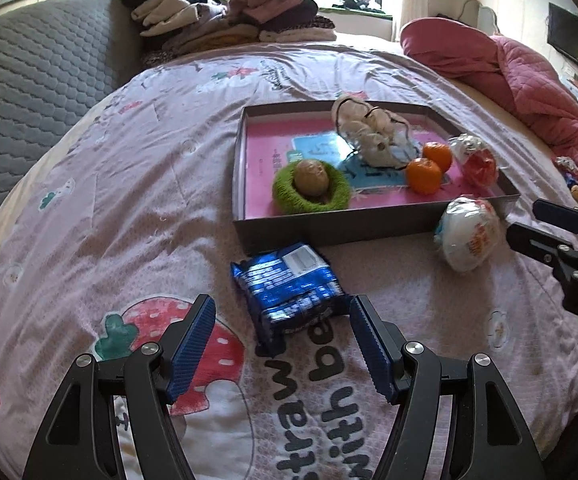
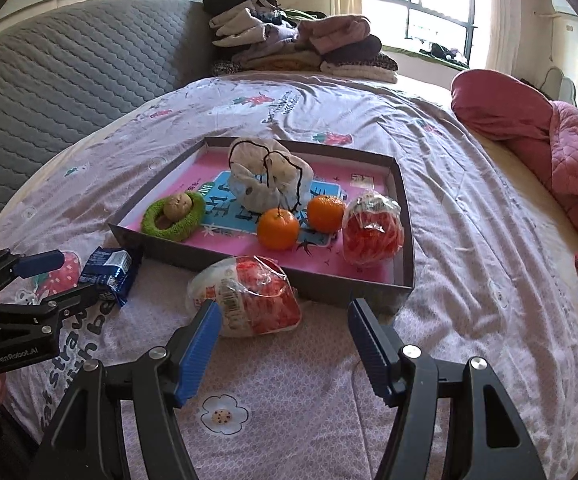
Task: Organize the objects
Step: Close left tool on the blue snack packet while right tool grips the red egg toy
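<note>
The blue snack packet [image 1: 289, 292] lies on the bed just in front of the box tray [image 1: 329, 228], straight ahead of the left hand-held gripper [image 1: 283, 344], whose jaws stand wide apart and empty, with the packet's long axis running away from it, roughly along its reach. The wrapped egg-shaped treat [image 2: 245, 296] lies beside the tray's near wall, ahead and slightly left of the right hand-held gripper [image 2: 285, 348], also open and empty. So each of the 2 loose items has its own nearer hand.
</note>
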Tool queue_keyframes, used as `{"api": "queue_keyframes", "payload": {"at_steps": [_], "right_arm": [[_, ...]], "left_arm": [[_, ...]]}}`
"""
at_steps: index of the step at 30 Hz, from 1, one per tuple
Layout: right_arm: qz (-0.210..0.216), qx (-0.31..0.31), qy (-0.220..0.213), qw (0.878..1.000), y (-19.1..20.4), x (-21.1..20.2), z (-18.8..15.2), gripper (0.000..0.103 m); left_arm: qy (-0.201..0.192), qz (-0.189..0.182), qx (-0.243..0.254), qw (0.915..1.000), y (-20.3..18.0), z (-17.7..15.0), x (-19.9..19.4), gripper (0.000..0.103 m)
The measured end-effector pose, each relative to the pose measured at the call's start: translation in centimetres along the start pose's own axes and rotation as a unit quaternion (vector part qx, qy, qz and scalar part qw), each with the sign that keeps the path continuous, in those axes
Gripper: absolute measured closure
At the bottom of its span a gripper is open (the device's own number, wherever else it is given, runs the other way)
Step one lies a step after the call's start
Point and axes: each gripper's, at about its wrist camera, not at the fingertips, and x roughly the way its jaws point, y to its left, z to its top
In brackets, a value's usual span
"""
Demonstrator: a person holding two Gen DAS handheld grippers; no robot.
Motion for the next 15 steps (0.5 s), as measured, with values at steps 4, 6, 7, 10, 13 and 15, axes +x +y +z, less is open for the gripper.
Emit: {"api": "queue_keyframes", "payload": {"at_steps": [4,6,7,10,13,15], "right_arm": [[0.004,-0.006,0.003,1.000,0.0,0.5,0.0,0.038],[0.008,-0.007,0.008,1.000,0.0,0.8,-0.1,0.038],[0.009,-0.007,0.010,1.000,0.1,1.0,-0.1,0.038],[0.010,-0.008,0.014,1.000,0.1,1.4,-0.2,0.038],[0.017,-0.006,0.014,1.000,0.1,1.6,-0.2,0.038],[0.021,-0.004,0.014,1.000,0.2,1.7,-0.2,0.037]], "left_arm": [[0.004,0.003,-0.002,1.0000,0.3,-0.1,0.6,0.032],[0.004,0.002,0.002,1.0000,0.2,-0.1,0.9,0.032],[0.005,0.001,0.003,1.0000,0.2,-0.1,1.0,0.032],[0.009,-0.004,0.004,0.9999,0.0,-0.1,1.6,0.032],[0.010,-0.008,0.005,0.9999,-0.2,0.1,2.1,0.032],[0.010,-0.012,0.002,0.9999,-0.4,0.2,2.3,0.032]]}}
